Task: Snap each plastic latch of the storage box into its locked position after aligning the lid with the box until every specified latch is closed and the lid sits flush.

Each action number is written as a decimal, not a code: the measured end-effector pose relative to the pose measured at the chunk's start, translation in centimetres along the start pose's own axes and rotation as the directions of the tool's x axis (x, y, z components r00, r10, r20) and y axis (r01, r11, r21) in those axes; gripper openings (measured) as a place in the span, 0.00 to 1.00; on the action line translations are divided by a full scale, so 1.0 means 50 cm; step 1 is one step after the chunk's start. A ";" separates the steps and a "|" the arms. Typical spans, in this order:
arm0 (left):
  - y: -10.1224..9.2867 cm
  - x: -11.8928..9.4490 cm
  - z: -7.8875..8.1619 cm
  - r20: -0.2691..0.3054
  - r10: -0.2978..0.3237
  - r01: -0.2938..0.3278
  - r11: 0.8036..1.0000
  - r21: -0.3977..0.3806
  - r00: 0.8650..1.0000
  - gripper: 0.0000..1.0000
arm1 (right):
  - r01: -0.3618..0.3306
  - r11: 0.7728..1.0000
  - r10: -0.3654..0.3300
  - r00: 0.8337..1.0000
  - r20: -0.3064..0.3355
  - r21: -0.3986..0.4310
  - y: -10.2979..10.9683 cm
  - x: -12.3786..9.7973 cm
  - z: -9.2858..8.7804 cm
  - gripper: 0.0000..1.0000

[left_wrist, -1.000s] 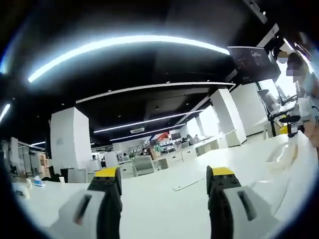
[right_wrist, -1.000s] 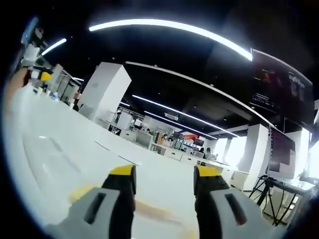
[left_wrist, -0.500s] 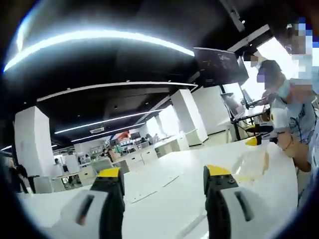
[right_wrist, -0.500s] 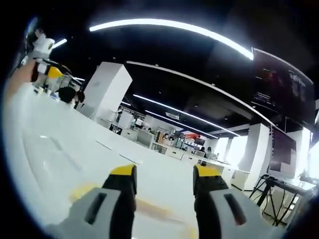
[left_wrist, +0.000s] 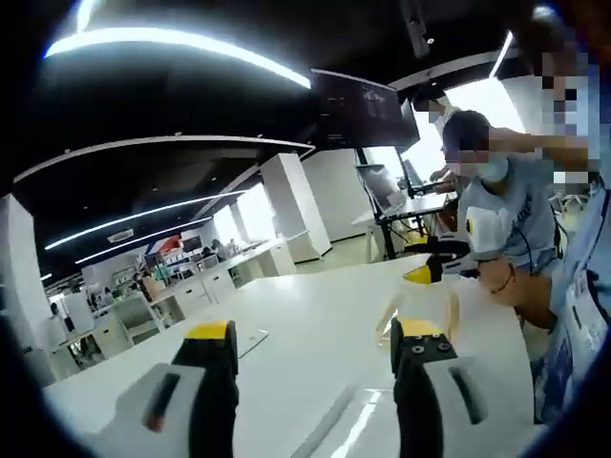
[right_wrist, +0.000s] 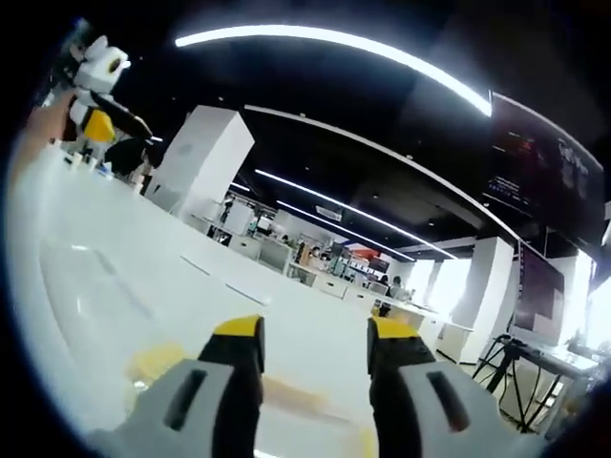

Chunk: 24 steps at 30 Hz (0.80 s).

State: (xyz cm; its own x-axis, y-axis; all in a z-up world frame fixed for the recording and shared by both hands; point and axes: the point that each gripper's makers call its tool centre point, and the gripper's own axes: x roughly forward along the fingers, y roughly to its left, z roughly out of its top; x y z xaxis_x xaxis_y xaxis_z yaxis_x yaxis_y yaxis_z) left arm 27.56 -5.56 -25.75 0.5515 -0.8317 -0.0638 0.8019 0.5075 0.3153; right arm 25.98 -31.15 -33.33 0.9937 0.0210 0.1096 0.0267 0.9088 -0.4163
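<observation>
No readable text

The dark screen (right_wrist: 544, 167) hanging overhead shows faint marks, too blurred to read; nothing else carries legible lettering.

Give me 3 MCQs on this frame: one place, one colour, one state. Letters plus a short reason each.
1. In the left gripper view, where is the other gripper?
A. right of centre, over the white table
B. far left edge
C. on the floor

2. What colour are the tips of the right gripper's jaws?
A. red
B. yellow
C. blue

3. How do the left gripper's jaws stand?
A. shut on a latch
B. shut on a pen
C. open, nothing between them

Key:
1. A: the right gripper shows at right of centre above the white table, by a clear plastic piece too blurred to identify.
2. B: the right gripper shows yellow caps on both jaws.
3. C: the left gripper has a wide gap between its jaws, with bare table seen through it.
</observation>
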 end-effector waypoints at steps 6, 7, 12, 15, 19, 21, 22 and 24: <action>-0.037 0.048 -0.014 -0.043 -0.079 0.079 0.997 -0.005 0.996 0.65 | 0.005 1.000 -0.005 1.000 0.007 0.001 -0.002 -0.002 0.000 0.42; -0.040 0.054 -0.015 -0.050 -0.090 0.090 0.996 -0.006 0.995 0.65 | 0.006 1.000 -0.006 1.000 0.007 0.002 -0.001 -0.002 0.000 0.42; -0.092 0.096 -0.034 -0.110 -0.193 0.193 0.981 -0.013 0.975 0.65 | 0.012 1.000 -0.012 1.000 0.009 0.004 -0.005 -0.003 0.000 0.42; -0.128 0.126 -0.051 -0.169 -0.266 0.269 0.963 -0.004 0.949 0.65 | 0.014 1.000 -0.014 1.000 0.008 0.006 -0.007 -0.003 -0.002 0.42; -0.165 0.165 -0.061 -0.190 -0.316 0.321 0.947 -0.002 0.930 0.56 | 0.011 1.000 -0.011 1.000 0.006 0.008 -0.006 -0.002 -0.003 0.41; -0.181 0.178 -0.070 -0.214 -0.342 0.349 0.937 -0.005 0.915 0.56 | 0.008 1.000 -0.008 1.000 0.010 0.011 -0.005 -0.003 -0.002 0.40; -0.194 0.187 -0.079 -0.242 -0.363 0.373 0.928 -0.005 0.900 0.58 | 0.007 1.000 -0.007 1.000 0.011 0.012 -0.005 -0.003 -0.002 0.40; -0.207 0.201 -0.090 -0.282 -0.375 0.392 0.920 0.003 0.883 0.59 | 0.007 1.000 -0.007 1.000 0.011 0.011 -0.005 -0.003 -0.001 0.40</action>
State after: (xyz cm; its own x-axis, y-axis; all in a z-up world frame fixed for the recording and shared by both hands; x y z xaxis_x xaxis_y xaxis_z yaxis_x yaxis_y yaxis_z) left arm 25.83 -18.14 -33.91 0.2512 -0.8611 -0.4420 0.9532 0.1406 0.2676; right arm 25.82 -31.38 -33.31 0.9924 0.0193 0.1219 0.0320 0.9134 -0.4057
